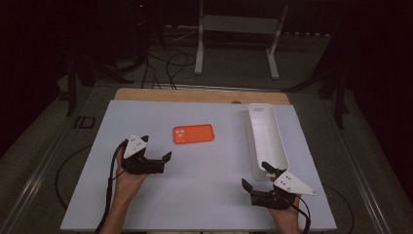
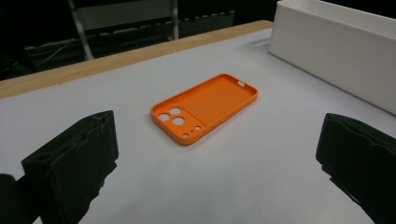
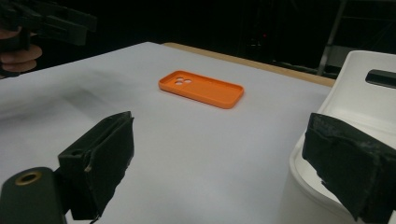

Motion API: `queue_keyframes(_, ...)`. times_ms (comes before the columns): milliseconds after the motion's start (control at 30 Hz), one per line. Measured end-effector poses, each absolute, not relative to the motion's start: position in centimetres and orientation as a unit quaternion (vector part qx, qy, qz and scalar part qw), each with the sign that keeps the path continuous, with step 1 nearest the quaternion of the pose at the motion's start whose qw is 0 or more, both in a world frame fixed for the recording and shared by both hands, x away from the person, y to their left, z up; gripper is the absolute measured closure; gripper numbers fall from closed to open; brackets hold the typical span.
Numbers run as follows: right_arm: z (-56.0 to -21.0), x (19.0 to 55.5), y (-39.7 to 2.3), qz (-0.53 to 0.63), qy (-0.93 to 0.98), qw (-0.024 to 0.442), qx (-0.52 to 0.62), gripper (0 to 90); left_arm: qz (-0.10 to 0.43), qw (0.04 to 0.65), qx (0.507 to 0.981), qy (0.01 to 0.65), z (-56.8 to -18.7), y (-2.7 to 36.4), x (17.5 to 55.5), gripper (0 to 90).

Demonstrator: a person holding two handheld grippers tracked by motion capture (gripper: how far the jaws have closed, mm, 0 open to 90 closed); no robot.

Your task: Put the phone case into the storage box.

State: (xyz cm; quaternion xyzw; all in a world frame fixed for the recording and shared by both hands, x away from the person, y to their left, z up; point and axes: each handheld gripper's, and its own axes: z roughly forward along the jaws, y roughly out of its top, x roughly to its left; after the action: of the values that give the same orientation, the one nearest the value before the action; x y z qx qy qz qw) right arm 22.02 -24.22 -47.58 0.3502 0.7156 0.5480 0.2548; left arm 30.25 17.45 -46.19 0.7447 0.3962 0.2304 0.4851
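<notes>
An orange phone case (image 1: 194, 134) lies flat on the white table top (image 1: 204, 190), hollow side up, camera holes toward the left. My left gripper (image 1: 157, 147) stands open a short way in front of it and to its left, nothing between the jaws. In the left gripper view the case (image 2: 205, 107) lies just beyond the open left gripper (image 2: 219, 140). My right gripper (image 1: 255, 174) is open at the front right, by the near end of a long white tray (image 1: 265, 139). The right gripper view shows the case (image 3: 201, 88) farther off, beyond the open right gripper (image 3: 222, 128).
The white tray (image 2: 336, 51) runs front to back along the table's right side; its near end (image 3: 355, 93) sits next to my right jaw. A wooden strip (image 1: 199, 95) edges the table's far side. White stand legs (image 1: 198, 58) are on the floor beyond.
</notes>
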Motion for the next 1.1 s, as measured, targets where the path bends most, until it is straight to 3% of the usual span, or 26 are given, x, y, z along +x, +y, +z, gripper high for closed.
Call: queue_keyframes(1100, -47.6, 22.0, -24.2, 0.549, 0.716, 0.254, 0.349, 9.1, 0.225, 0.478, 0.754, 0.390, -46.4, 14.0, 33.8, 0.0)
